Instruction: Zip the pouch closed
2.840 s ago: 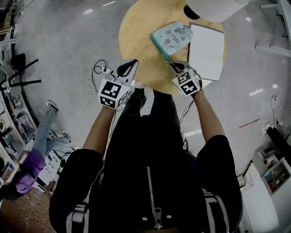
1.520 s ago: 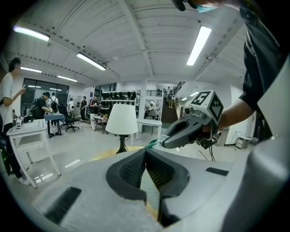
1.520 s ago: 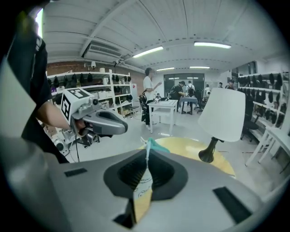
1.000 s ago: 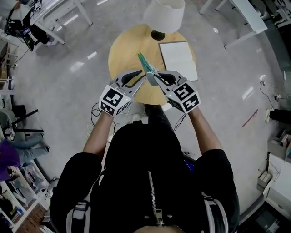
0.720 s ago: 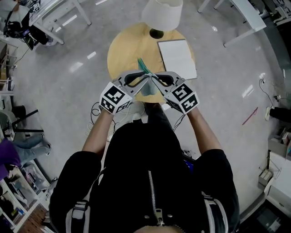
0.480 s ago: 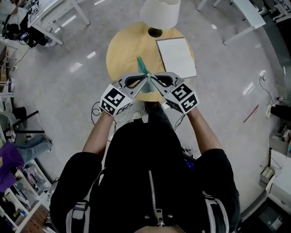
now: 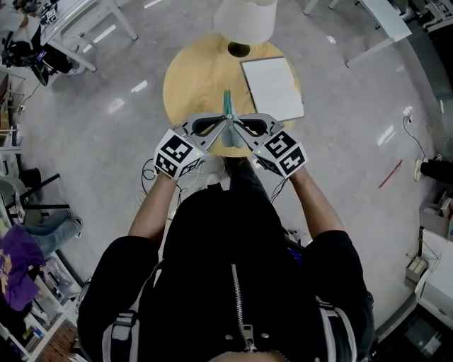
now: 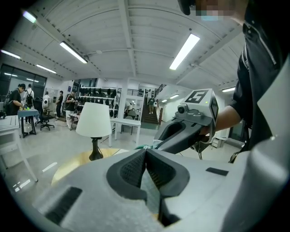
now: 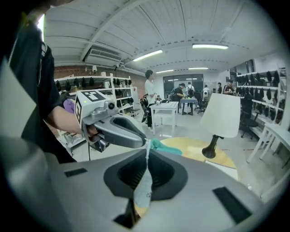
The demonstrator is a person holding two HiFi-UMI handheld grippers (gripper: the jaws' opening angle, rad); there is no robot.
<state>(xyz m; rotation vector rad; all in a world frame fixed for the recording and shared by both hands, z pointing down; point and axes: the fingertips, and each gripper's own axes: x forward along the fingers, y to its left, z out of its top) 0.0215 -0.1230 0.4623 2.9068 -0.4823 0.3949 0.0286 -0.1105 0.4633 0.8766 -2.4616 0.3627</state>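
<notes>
The teal pouch (image 7: 227,104) is lifted above the round wooden table (image 7: 190,78) and seen edge-on, its pale side hanging between the two grippers. My right gripper (image 7: 233,122) is shut on its top edge; in the right gripper view the fabric (image 9: 144,190) hangs down between the jaws (image 9: 147,154). My left gripper (image 7: 224,122) meets it tip to tip from the left and is shut on the same edge (image 8: 145,152), with pale fabric (image 8: 151,188) showing behind its closed pads. The zipper pull is too small to make out.
A white notebook (image 7: 272,88) lies on the table's right half. A white-shaded lamp (image 7: 245,18) stands at its far edge. Cables lie on the floor by my left leg (image 7: 152,173). White desks and several people are farther off (image 9: 152,97).
The pouch came off the table in my right gripper. My left gripper swung in from the left and closed on the pouch's edge beside the right one; the pouch now hangs edge-on.
</notes>
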